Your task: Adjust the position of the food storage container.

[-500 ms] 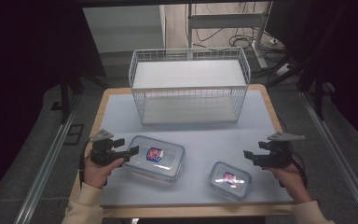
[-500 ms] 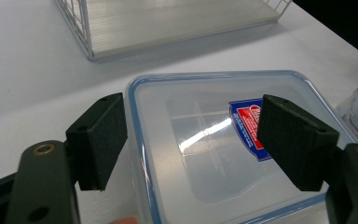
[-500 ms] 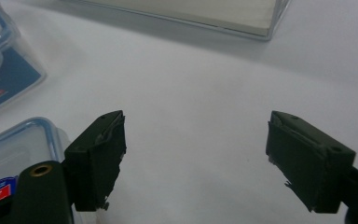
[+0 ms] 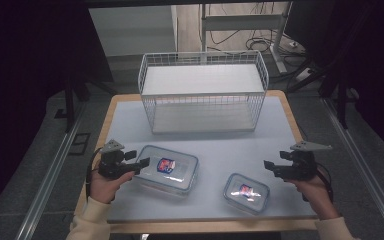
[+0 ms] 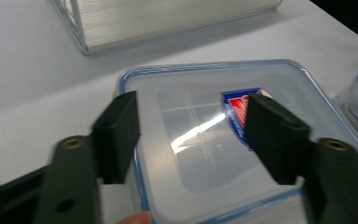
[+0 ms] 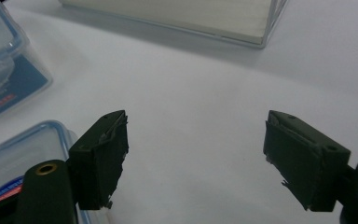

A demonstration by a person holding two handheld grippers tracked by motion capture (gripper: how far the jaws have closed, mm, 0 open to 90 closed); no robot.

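Left gripper view shows the large container [image 5: 223, 140], a clear lidded box with a blue seal and a red-and-blue label, lying flat on the desk [image 5: 37, 60] right under the left gripper [image 5: 193, 135], whose jaws stand wide apart over its near edge without touching it. In the high view, the small container [image 4: 246, 192] lies just right of the large one. The right gripper [image 6: 196, 154] hovers beside it, jaws spread, over bare desk. The wire basket [image 4: 203, 92] stands farther back.
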